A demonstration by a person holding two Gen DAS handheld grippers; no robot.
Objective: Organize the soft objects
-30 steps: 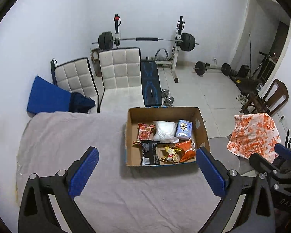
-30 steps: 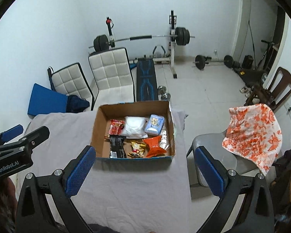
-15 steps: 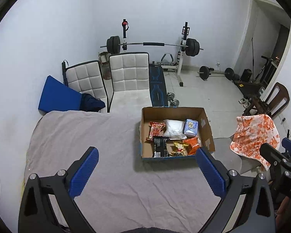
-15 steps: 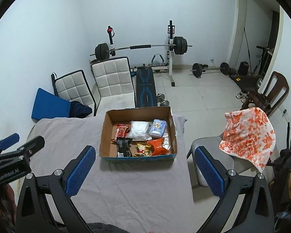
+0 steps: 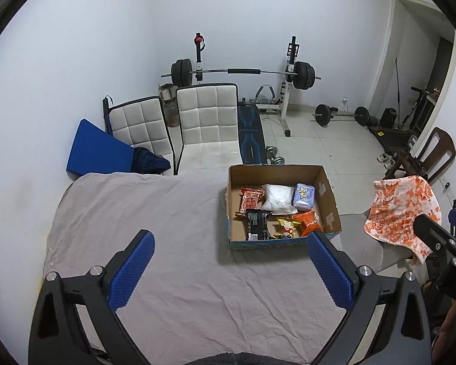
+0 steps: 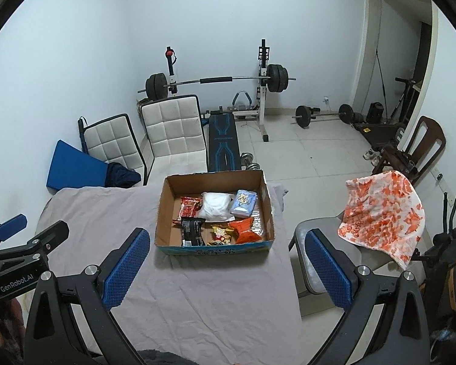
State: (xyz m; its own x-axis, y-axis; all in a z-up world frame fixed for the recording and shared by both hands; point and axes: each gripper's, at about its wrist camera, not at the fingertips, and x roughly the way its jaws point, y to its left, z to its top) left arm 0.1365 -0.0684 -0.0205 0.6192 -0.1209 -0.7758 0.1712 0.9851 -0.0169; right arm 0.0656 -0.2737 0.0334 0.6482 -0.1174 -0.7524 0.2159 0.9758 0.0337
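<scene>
An open cardboard box [image 5: 329,194] [image 6: 162,213] stands on the grey-cloth table [image 5: 167,243] [image 6: 212,298] near its right edge. It holds several soft packets: a white pouch [image 5: 278,197] [image 6: 215,206], a light-blue tissue pack [image 5: 303,196] [image 6: 243,203], a red packet [image 5: 250,202], a black packet [image 5: 257,223] and an orange packet [image 5: 308,226] [image 6: 244,230]. My left gripper [image 5: 231,270] is open and empty, held above the table in front of the box. My right gripper [image 6: 228,269] is open and empty, also short of the box.
An orange-and-white cloth [image 5: 401,213] [image 6: 383,213] hangs over a grey chair [image 6: 328,258] right of the table. Two white padded chairs [image 5: 208,124] and a blue cushion [image 5: 97,152] stand behind the table. A barbell rack [image 5: 243,73] and wooden chair [image 6: 416,146] stand further off.
Both grippers have pulled back and risen, so the box looks smaller and farther away. Both stay open and empty. The box contents have not moved.
</scene>
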